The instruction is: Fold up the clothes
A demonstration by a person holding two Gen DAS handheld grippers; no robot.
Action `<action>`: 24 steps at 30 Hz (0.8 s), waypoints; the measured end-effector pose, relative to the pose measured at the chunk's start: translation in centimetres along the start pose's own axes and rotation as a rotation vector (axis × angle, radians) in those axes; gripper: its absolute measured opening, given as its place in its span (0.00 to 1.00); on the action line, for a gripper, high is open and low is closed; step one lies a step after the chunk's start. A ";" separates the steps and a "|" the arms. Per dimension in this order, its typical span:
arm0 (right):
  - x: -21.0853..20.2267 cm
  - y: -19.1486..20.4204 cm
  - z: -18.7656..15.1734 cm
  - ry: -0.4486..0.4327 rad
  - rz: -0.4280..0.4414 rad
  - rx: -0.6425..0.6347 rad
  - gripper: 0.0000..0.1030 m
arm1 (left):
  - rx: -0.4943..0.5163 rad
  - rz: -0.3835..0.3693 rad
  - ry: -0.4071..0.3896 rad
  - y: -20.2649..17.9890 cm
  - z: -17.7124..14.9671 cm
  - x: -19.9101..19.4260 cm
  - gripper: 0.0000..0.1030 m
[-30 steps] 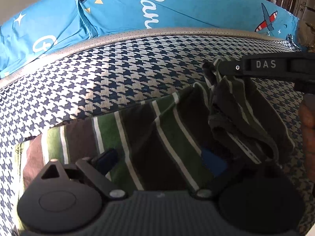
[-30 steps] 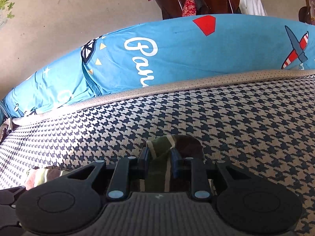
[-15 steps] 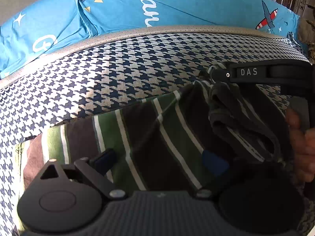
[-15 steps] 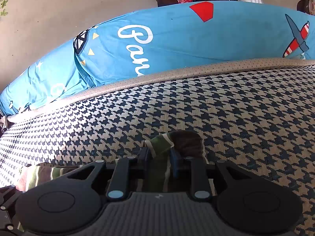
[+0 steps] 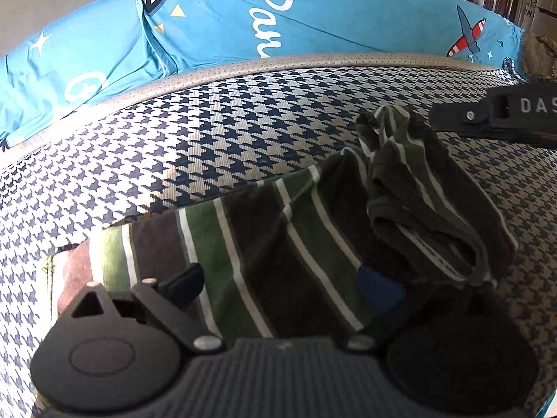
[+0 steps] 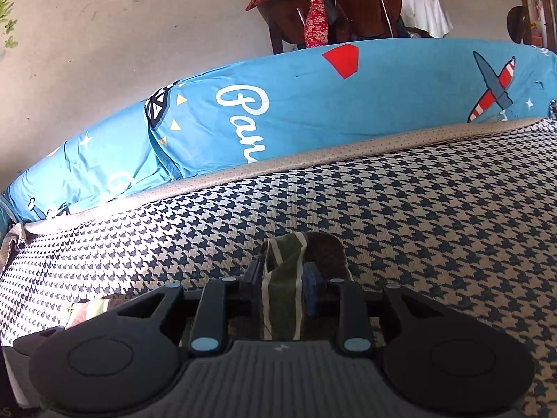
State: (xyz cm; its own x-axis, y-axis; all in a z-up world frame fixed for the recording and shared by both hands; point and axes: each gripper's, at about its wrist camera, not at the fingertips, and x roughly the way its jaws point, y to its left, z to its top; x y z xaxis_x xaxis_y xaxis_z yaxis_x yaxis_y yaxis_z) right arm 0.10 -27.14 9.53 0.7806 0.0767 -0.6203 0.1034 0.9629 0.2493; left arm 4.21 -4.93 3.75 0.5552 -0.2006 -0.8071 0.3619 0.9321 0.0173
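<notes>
The striped shirt [image 5: 264, 254] lies on the checked bed [image 5: 209, 139], stretched left to right. The left claw [image 5: 282, 285] is spread wide over its middle; the right claw [image 6: 283, 278] pinches the bunched right end.

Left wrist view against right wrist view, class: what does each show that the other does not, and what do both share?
Only the left wrist view shows the striped garment spread wide between the open left gripper's fingers, plus the other gripper seen from the side. Only the right wrist view shows the right gripper shut on a bunched fold of that garment, and the wooden chair draped with red cloth. Both share the houndstooth surface and the blue cushion.
</notes>
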 end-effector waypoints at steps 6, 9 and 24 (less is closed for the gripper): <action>-3.0 -1.4 -1.0 0.012 -0.006 0.043 0.30 | 0.017 -0.011 -0.013 0.4 -0.3 -1.5 0.96; -4.1 -2.3 -1.4 0.012 -0.022 0.068 0.33 | 0.019 -0.016 -0.013 0.9 -0.5 -2.0 0.96; -2.5 -2.9 -3.4 0.120 -0.002 0.069 0.34 | -0.014 -0.025 0.035 2.9 -1.7 -2.0 0.96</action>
State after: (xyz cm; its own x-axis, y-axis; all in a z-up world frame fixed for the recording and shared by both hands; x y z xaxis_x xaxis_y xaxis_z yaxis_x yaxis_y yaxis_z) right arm -4.30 -29.24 7.82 0.7011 0.1092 -0.7046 0.1502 0.9434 0.2957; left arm 2.86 -1.34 4.46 0.5199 -0.2136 -0.8271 0.3647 0.9311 -0.0112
